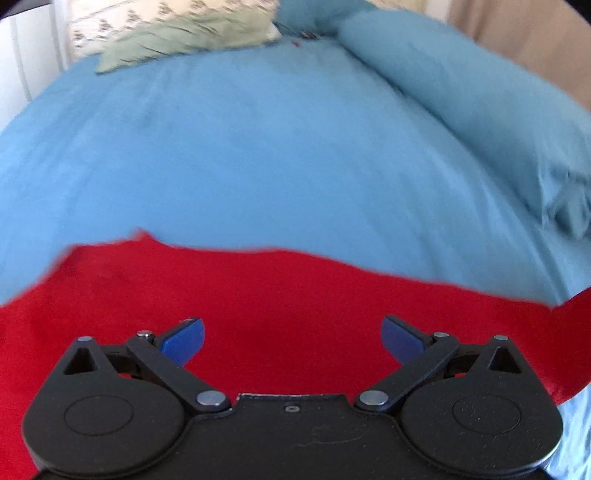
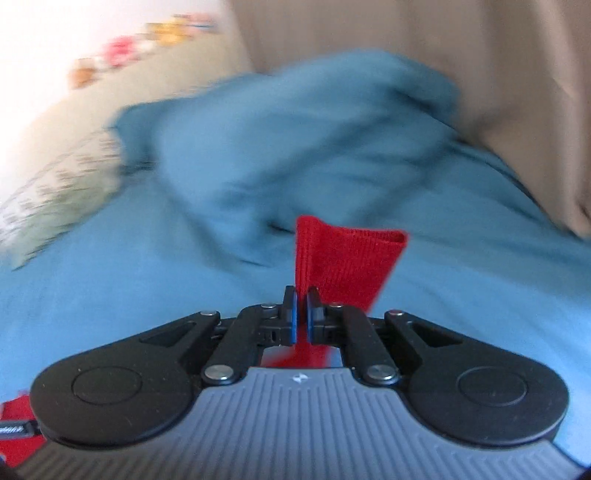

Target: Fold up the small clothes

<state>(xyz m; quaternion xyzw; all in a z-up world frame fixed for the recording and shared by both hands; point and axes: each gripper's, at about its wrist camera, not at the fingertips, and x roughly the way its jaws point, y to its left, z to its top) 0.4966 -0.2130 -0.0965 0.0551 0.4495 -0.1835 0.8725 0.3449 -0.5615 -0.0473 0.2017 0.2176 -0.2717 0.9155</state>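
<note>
Red knit garment [image 1: 280, 295], one item, lying on a blue sheet [image 1: 258, 147] over a bed.

Position: in the left wrist view the garment spreads flat directly under and ahead of the left gripper [image 1: 293, 338]; its far edge runs crosswise to the fingers, left to right, with bare sheet beyond. Long axis, as far as visible: across the gripper's line, not along it.

Left gripper: jaws wide apart, blue pads [image 1: 184, 339] clear of the cloth, nothing held. It sits over the garment's middle.

Right gripper [image 2: 302, 314]: jaws closed to a narrow slit, pinching a ribbed red edge [image 2: 347, 258], seemingly a cuff or hem, which stands up past the fingertips as a folded flap. More red shows at the lower left corner of that view.

Surroundings: blue pillow [image 2: 295, 129] ahead of the right gripper; patterned pillow [image 1: 166, 29] at the far end; beige curtain [image 2: 443, 55]. Both views are blurred.

Judgement: the right side has its edge and the left does not; the left is nearer the body of the garment and would need to drop onto an edge just below it.
</note>
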